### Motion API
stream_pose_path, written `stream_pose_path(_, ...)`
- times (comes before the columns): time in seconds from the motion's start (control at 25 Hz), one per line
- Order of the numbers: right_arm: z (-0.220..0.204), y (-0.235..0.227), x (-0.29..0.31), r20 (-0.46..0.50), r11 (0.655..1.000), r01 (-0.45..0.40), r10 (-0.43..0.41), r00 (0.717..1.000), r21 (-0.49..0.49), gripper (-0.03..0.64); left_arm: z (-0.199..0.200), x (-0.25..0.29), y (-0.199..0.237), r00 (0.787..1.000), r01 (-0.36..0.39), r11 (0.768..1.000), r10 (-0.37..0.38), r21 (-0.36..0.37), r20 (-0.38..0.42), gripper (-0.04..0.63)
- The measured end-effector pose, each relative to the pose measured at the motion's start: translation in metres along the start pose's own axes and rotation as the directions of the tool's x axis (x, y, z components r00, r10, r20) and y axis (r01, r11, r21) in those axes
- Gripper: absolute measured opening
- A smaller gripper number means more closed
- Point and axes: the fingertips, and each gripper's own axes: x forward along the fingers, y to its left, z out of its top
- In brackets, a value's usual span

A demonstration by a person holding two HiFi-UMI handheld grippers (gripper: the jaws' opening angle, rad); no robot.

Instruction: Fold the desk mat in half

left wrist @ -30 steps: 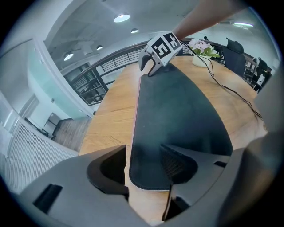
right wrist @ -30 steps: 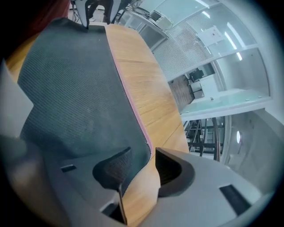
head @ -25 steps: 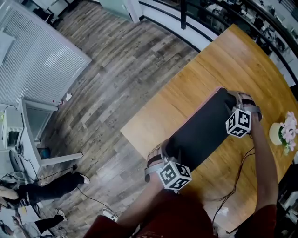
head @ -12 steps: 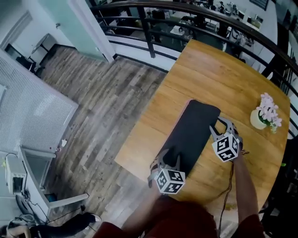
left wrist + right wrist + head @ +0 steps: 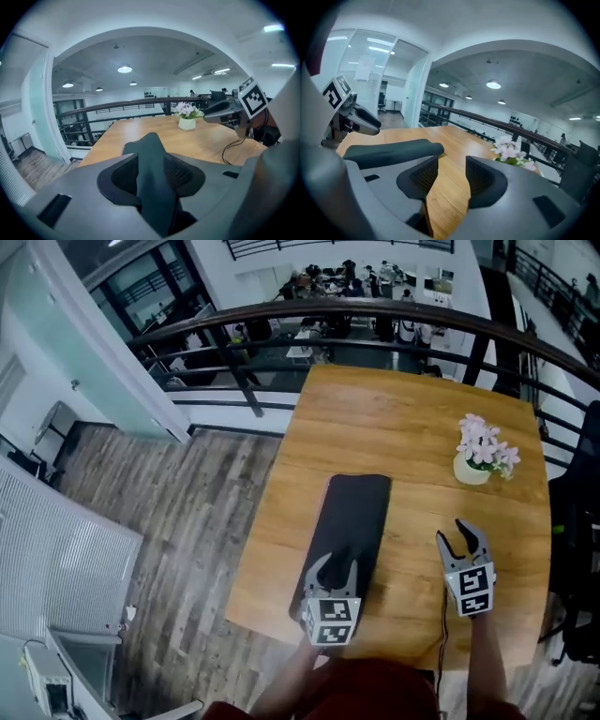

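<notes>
Clamping on the near end of the one mat (image 5: pixel 354 517), the left claw (image 5: pixel 336 566) is pinching a raised hump of the dark sheet between its two jaws, which have just been closing. The right claw (image 5: pixel 457 538) is hovering to the mat's right and apart from it, over bare worktop (image 5: pixel 412 418). Its two jaws are standing apart with only wood showing between them, and they have just been opening. Each claw is carrying one marker cube, two in all: the left cube (image 5: pixel 330 622) and the right cube (image 5: pixel 475 589), both nearest the person. One thin cable (image 5: pixel 223 151) is trailing from the right claw. The mat is lying as a single narrow black strip on the worktop's left half, running straight away from the person, its far end resting flat. In the right gripper view its long edge is looking thick and rounded. Farther off, one pot (image 5: pixel 469 474) of pale pink flowers is standing on the worktop's right side, well apart from the mat. Beyond the far edge, one dark railing (image 5: pixel 281 320) is curving across.
</notes>
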Motion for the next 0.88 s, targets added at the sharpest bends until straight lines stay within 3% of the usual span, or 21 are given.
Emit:
stream_pose_path(0.24,0.013,-0.057,-0.081,0.077,0.971,0.174,-0.189,0.979,0.162,0.193,0.062,-0.011,-0.014,0.986,0.039,0.999,-0.037,-0.009,0.164,0.183)
stream_pose_path(0.44,0.045,-0.082,-0.157,0.176,0.905,0.320,-0.376,0.910,0.280,0.198,0.107,-0.037,-0.014,0.952,0.063,0.998,-0.064,0.014,0.300,0.183)
stream_pose_path(0.56,0.066,-0.088,-0.195,0.232,0.864,0.377,-0.463,0.855,0.334,0.206,0.137,-0.059,-0.008,0.916,0.070,0.998,-0.066,0.005,0.395,0.183)
stream_pose_path(0.72,0.091,-0.086,-0.234,0.288,0.823,0.434,-0.544,0.788,0.365,0.207,0.170,-0.096,-0.003,0.854,0.076,0.997,-0.066,0.002,0.516,0.183)
stream_pose_path(0.8,0.099,-0.085,-0.246,0.306,0.810,0.459,-0.570,0.763,0.365,0.209,0.187,-0.111,-0.001,0.818,0.090,0.996,-0.066,-0.015,0.571,0.183)
stream_pose_path(0.88,0.103,-0.083,-0.253,0.316,0.806,0.480,-0.582,0.749,0.346,0.209,0.195,-0.121,0.001,0.795,0.095,0.995,-0.057,-0.031,0.604,0.183)
